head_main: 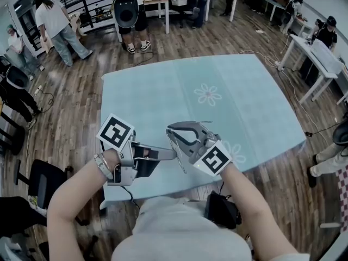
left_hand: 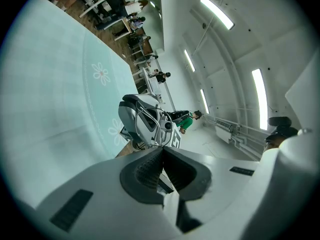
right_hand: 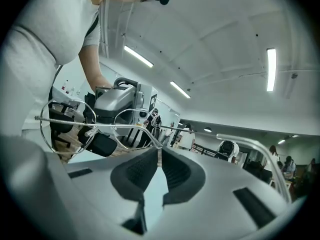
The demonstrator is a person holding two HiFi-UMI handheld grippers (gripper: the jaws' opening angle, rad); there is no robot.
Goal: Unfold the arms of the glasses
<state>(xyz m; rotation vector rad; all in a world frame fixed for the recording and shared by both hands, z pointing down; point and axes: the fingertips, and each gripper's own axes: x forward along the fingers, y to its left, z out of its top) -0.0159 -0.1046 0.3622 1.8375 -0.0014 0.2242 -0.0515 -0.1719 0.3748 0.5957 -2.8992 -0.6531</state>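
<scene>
**Materials and shapes.** The glasses [right_hand: 100, 129] have a thin, bright wire frame with two rounded, clear lenses. Each gripper is moulded in pale grey plastic, with dark ribbed pads [right_hand: 137, 171] set in a scooped recess. Each also carries a white cube [head_main: 115, 133] printed with black square markers. The table [head_main: 244, 91] is covered in a smooth pale blue cloth bearing white flower prints [head_main: 207, 94]. The floor [head_main: 70, 91] is wood plank.

**Gripper state.** The left gripper [left_hand: 162, 151] has its jaws brought together at the tips, pinching a thin part of the glasses. The right gripper [right_hand: 159, 154] has its jaws nearly together, pinching the wire frame near one lens edge. The glasses hang between the two grippers, above the near edge of the table and clear of the cloth.

**View differences.**
- The head view alone shows both hands, both cubes and the whole table.
- The right gripper view alone shows both lenses face-on, with the left gripper behind them.
- The left gripper view shows the glasses edge-on against the right gripper body.

**Counts.**
- Glasses: one pair.
- Grippers: two.
- Marker cubes: two.
- Flower prints in the head view: two.
</scene>
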